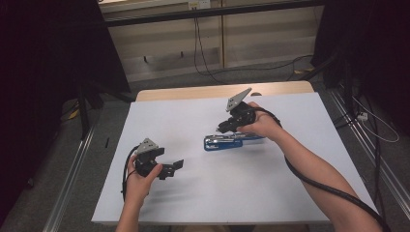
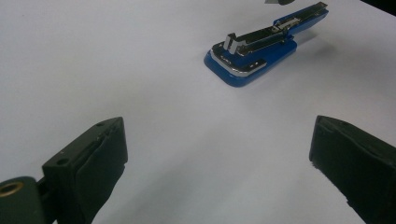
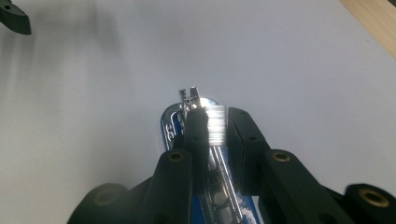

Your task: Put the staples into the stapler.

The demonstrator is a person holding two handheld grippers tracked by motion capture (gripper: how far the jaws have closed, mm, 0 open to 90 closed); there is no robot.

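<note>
Left gripper [image 1: 167,169] released, jaws wide, parked toward near-left corner of table [image 1: 159,116]. Right gripper [image 3: 218,133] clenched on metal top of blue stapler [image 1: 227,141], mid-table, slightly right. Risk: narrow slick rail, could slip or twist if lifted off-centre. Plenty of bare room all round, edges far

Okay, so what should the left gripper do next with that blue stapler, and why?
Probably bring the left gripper, jaws wide open and apart from the work, over to steady the blue stapler base: the right gripper is clamped on the shiny magazine strip.
</note>
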